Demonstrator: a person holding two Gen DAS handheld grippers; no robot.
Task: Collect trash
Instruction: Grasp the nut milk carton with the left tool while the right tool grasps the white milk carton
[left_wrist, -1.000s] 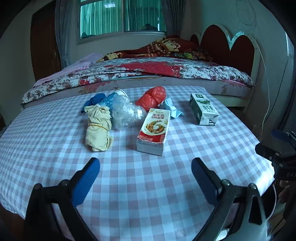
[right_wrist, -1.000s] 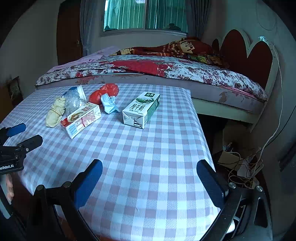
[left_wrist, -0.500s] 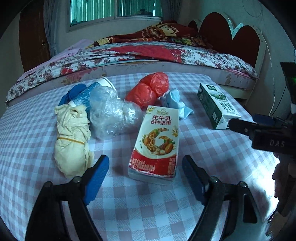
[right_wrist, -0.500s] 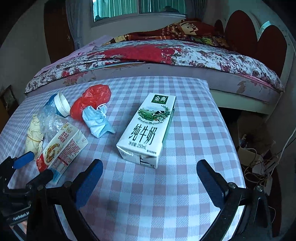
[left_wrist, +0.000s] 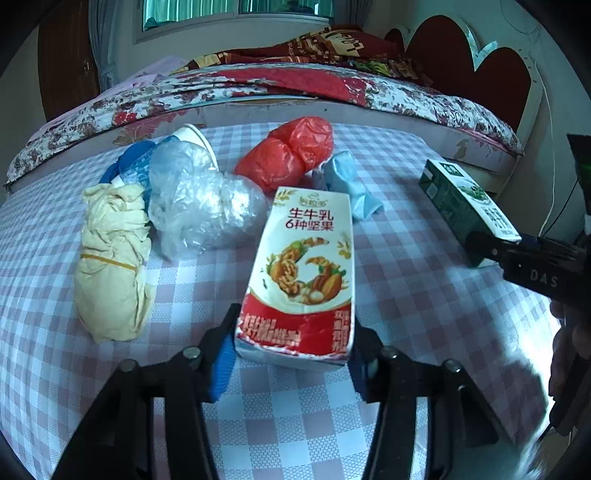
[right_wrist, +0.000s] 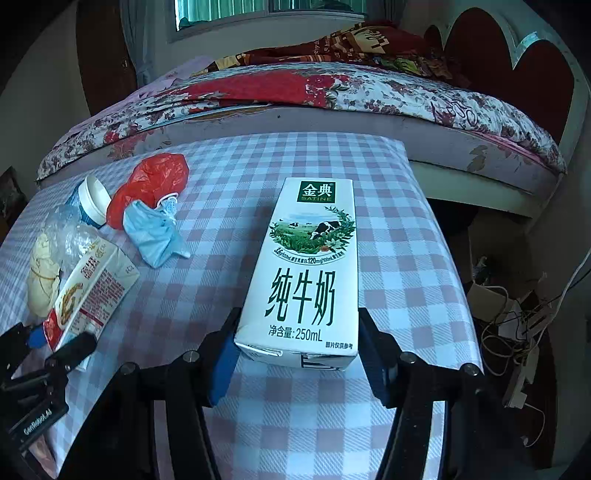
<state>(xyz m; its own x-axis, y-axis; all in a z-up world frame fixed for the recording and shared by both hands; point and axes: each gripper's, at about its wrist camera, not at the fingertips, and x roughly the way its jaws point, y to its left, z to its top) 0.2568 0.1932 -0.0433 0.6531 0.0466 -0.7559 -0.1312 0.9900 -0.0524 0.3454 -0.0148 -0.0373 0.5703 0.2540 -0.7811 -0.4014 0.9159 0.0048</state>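
on the checked table (left_wrist: 413, 280), near the front edge, two milk boxes lie flat on their sides, and each one has a gripper around its near end.

the left gripper (left_wrist: 291, 354) has its two blue pads on either side of the red and white nut milk box (left_wrist: 303, 269). its jaws are closing. the pads look like they touch the box sides, but the view there is a bit blurry, so i cannot be sure they press yet. the box still lies on the cloth.

the right gripper (right_wrist: 297, 356) does the same with the white and green milk box (right_wrist: 306, 277), which sits to the right of the other box. its jaws are closing too, with the box between them, and the pads sit right at its sides.

just left of the nut milk box lies a yellow cloth bundle (left_wrist: 110, 258) tied with a band. beside that is a clear crumpled plastic bag (left_wrist: 199, 206), and behind the bag a blue and white cup (left_wrist: 192, 138) on its side. farther back is a red plastic bag (left_wrist: 288, 155), with a light blue face mask (left_wrist: 351, 184) touching it on the right.

past the far edge of the table stands a bed (right_wrist: 332, 92) with a flowery cover and a dark red headboard (right_wrist: 517, 66). on the floor at the right lie some tangled wires (right_wrist: 513, 332).
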